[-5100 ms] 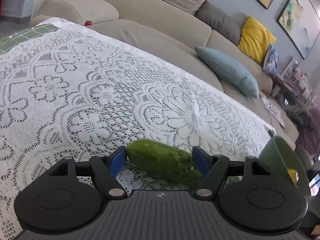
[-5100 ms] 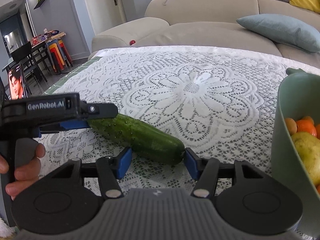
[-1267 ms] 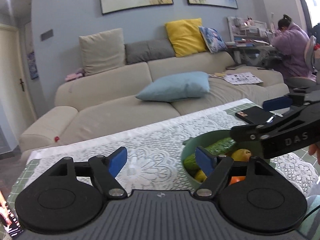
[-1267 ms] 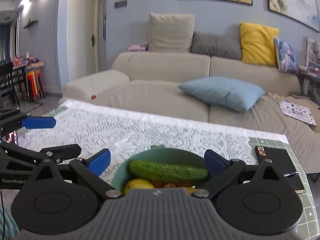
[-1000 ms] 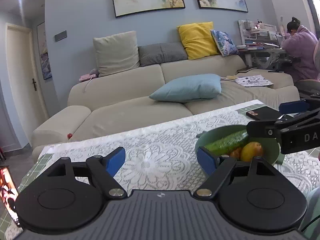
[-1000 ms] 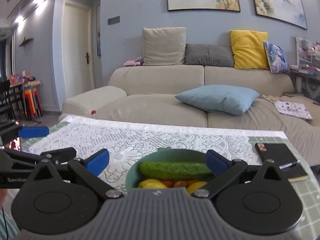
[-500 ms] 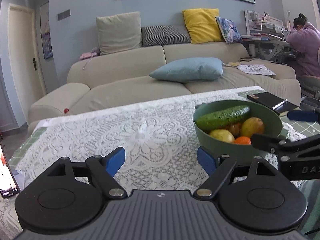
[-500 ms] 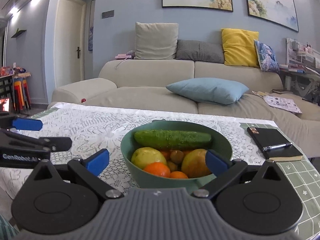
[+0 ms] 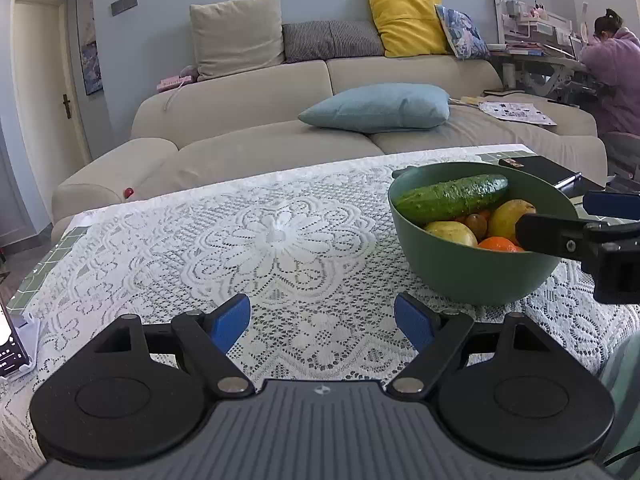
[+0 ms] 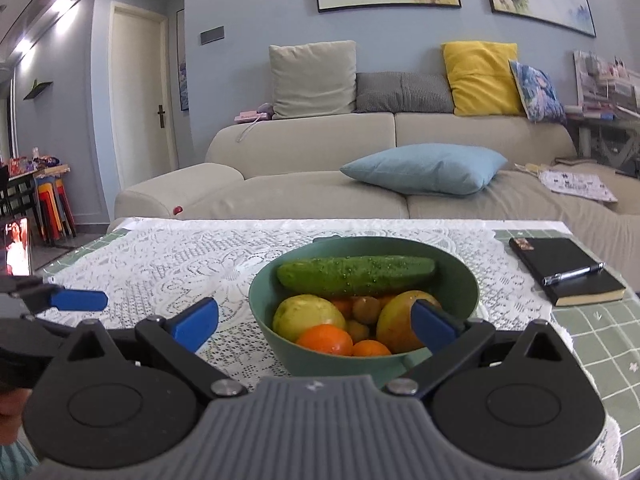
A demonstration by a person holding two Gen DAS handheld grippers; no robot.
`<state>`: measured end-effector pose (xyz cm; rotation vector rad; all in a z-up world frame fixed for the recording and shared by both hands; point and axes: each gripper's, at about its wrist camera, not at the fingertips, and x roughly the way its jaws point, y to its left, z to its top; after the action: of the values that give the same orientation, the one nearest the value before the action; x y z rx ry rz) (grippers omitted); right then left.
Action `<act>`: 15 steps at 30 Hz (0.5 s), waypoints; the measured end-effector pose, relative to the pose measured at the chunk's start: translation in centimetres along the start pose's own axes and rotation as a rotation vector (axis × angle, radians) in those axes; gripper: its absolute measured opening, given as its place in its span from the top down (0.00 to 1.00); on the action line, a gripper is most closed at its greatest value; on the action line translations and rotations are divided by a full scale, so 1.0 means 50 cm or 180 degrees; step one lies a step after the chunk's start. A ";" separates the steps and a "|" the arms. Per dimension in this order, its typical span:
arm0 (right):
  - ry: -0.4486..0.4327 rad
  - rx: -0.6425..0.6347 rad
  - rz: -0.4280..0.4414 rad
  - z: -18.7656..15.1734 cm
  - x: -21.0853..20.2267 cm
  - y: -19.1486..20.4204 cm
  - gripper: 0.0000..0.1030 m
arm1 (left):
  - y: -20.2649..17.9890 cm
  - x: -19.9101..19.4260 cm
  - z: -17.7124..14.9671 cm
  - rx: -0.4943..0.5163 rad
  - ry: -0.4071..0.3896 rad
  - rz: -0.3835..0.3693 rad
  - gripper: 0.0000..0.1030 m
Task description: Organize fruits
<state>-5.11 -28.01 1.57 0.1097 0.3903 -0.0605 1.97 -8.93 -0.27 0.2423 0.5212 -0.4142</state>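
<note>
cucumber (image 10: 356,275) on top of fruit in bowl (image 10: 460,276) | bowl on counter (image 10: 592,344) | notebook (image 10: 568,270) right of bowl | sofa (image 10: 320,184) behind counter

Cucumber (image 10: 356,275) atop fruit-filled green bowl (image 10: 272,308)

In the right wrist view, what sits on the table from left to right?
Phone screen → left tongs' blue fingertip → green bowl holding the cucumber → black notebook with a pen on top.
</note>
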 end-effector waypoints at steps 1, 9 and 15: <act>0.0007 -0.0005 -0.0003 0.000 0.001 0.000 0.04 | 0.000 0.000 0.000 0.0002 0.0006 -0.0001 0.07; 0.0092 -0.0122 -0.0030 -0.002 0.010 0.008 0.04 | 0.001 0.000 0.002 -0.0016 0.0023 0.0017 0.07; 0.0122 -0.0149 -0.0026 -0.002 0.013 0.009 0.04 | 0.005 0.001 0.002 -0.0029 0.0044 0.0019 0.07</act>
<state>-4.51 -27.57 1.25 0.0632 0.4302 -0.0574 2.14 -8.75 -0.19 0.2380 0.5357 -0.4045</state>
